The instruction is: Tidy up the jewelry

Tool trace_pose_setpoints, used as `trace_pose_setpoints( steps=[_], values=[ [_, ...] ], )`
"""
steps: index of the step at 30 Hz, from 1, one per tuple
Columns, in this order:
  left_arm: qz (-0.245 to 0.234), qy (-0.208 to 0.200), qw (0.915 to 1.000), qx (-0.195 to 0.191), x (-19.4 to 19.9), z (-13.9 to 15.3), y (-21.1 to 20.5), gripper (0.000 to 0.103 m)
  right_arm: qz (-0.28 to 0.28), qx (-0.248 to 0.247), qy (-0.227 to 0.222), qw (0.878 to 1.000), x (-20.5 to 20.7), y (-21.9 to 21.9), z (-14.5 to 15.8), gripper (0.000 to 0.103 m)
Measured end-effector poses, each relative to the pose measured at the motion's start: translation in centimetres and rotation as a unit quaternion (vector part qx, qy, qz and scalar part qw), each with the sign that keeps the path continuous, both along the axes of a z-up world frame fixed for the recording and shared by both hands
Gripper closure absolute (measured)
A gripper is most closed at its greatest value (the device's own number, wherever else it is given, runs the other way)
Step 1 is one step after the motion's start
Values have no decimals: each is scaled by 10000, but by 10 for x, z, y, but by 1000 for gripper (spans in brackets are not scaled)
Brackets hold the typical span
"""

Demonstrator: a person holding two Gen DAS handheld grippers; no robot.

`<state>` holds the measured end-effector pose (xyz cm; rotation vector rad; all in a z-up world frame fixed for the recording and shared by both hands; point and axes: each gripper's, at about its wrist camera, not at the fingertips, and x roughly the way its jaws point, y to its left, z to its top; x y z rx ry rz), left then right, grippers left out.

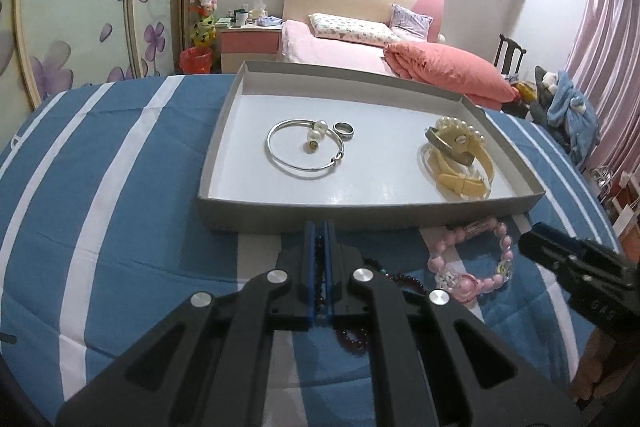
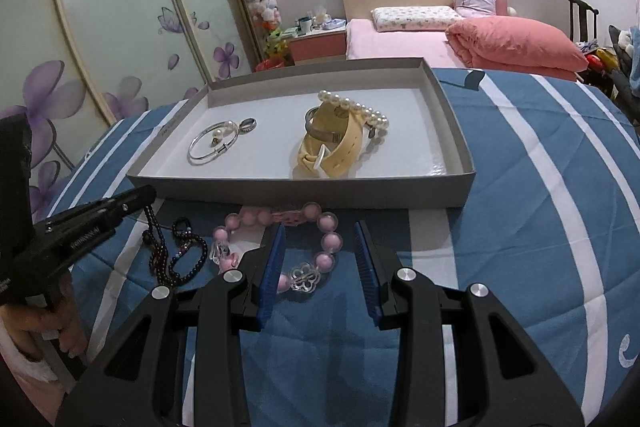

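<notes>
My left gripper [image 1: 319,227] is shut on a strand of dark beads [image 1: 319,242], just short of the grey tray's [image 1: 320,215] near wall. The rest of the dark beads [image 2: 180,259] trails over the blue striped cloth under it. In the right wrist view the left gripper [image 2: 146,194] enters from the left with beads hanging from its tip. My right gripper [image 2: 320,227] stands open over a pink bead bracelet [image 2: 330,241], with part of the loop between its fingers, untouched. The tray holds a silver bangle with pearls [image 1: 304,145], a ring [image 1: 344,130], a yellow watch [image 1: 460,155] and a pearl bracelet [image 2: 356,107].
The blue and white striped cloth [image 1: 120,187] covers the table. Beyond it are a pink bed [image 1: 340,47], a nightstand [image 1: 248,47] and a wardrobe with flower-print doors [image 1: 80,27]. A person's hand [image 2: 40,323] holds the left gripper's handle.
</notes>
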<state>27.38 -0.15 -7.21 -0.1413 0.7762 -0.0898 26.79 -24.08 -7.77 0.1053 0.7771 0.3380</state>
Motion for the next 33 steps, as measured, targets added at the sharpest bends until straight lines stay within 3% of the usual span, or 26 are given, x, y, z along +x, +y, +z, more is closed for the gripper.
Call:
trace_pose_setpoints(
  steps=[6,14,16,18,19,23,28,31,33],
  values=[
    [-154,-101,9992,-351,-6,11,7,98,-24,60,45,10000,1,-5,-1,66],
    [-790,78,9968,-40,-18,0,-20,97,-20,95,84,9999,5,-5,-1,66],
    [-884,93,9960,30,-20,-3,-26,87,-30,116,76,9999,5,-6,0,66],
    [-911,53,9957,127,-23,-3,-31,59,-39,135,73,9999,5,-7,0,66],
    [-931,25,9955,184,-24,-3,-33,56,-43,148,77,9999,6,-7,0,66],
    [-1042,100,9936,429,-28,-7,-42,47,-47,195,96,9998,7,-10,-1,66],
    [-1153,471,9886,847,-21,-21,-58,44,-44,264,117,9996,7,-13,-3,66],
    [-1121,505,9856,1163,-15,-23,-66,44,-71,319,121,9994,8,-16,-2,66],
    [-1131,479,9850,1213,-12,-23,-69,51,-82,350,133,9993,9,-17,-3,66]
  ],
)
